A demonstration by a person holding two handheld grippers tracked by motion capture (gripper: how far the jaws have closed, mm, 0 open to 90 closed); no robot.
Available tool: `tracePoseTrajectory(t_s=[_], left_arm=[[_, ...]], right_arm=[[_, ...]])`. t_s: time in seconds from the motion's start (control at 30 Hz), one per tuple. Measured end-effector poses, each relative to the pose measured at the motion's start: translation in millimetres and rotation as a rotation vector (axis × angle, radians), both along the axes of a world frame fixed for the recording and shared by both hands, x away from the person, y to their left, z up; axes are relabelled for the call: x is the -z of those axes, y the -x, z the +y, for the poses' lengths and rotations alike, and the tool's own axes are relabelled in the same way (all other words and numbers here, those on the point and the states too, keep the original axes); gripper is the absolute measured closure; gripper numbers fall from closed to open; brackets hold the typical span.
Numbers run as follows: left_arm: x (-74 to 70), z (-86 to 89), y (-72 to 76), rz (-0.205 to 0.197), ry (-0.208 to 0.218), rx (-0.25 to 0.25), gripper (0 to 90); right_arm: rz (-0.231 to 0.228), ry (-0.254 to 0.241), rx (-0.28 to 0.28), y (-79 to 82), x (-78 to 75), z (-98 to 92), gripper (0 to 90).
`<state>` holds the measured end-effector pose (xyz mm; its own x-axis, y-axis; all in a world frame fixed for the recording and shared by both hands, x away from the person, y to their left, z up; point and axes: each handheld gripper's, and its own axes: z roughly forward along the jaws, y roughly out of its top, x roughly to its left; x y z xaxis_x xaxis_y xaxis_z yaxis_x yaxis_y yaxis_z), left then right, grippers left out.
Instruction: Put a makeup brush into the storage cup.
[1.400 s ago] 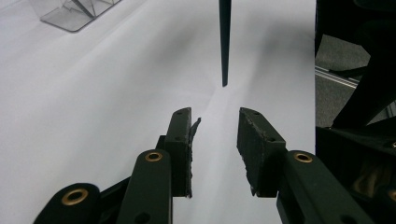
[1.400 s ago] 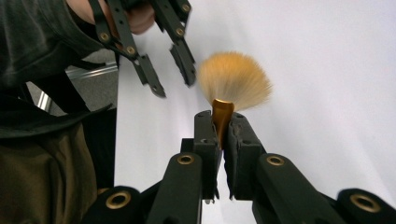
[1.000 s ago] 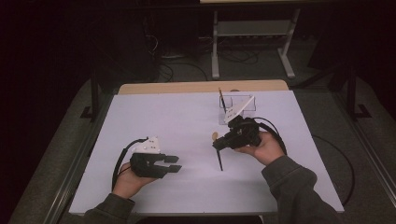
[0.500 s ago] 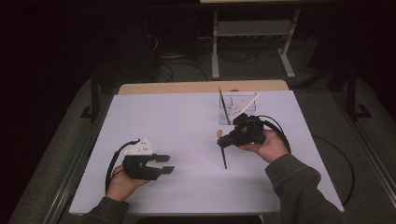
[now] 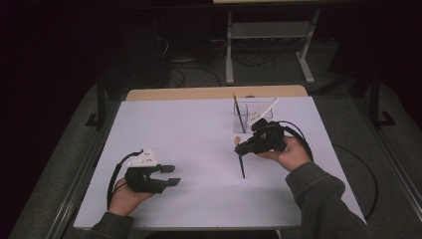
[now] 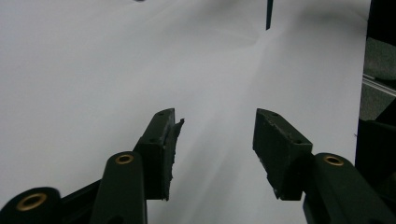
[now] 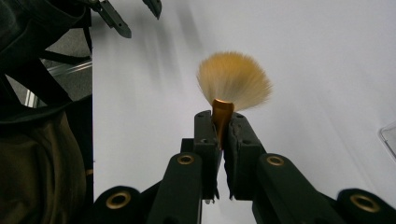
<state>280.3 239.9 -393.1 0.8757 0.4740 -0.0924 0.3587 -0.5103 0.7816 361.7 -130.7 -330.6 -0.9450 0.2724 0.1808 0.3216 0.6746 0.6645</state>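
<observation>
Now right tool [image 7: 223, 126] tight on fan brush [image 7: 233, 84], seemingly by its ferrule.

The room around is nearly black; light falls from above onto the white tabletop [image 5: 199, 139], which glows pale and washes out towards glare in the left gripper view. Shadows there are soft. The fan brush [image 7: 233, 84] looks slightly soft, with smeared streaks beside it.

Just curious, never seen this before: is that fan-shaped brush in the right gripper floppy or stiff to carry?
The brush probably carries stiffly: the right gripper clamps its metal collar. Its splayed bristles look soft and would likely bend. The long thin handle suggests it is light.
</observation>
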Motion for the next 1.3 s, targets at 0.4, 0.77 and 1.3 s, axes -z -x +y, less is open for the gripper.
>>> tracePoseTrajectory(t_s=[0.4,0.77,1.3], left_arm=[[0.0,8.9,-0.5,-0.006,0.004,-0.035,43.5],[0.4,16.5,-1.8,-0.015,0.003,-0.056,39.6],[0.7,20.3,-2.0,-0.012,0.005,-0.078,35.9]], right_arm=[[0.016,0.004,0.014,-4.5,-2.2,-4.7,83.2],[0.011,0.019,0.017,-12.4,-5.6,-10.4,83.2],[0.014,0.015,0.054,-21.9,-18.6,-26.9,83.2]])
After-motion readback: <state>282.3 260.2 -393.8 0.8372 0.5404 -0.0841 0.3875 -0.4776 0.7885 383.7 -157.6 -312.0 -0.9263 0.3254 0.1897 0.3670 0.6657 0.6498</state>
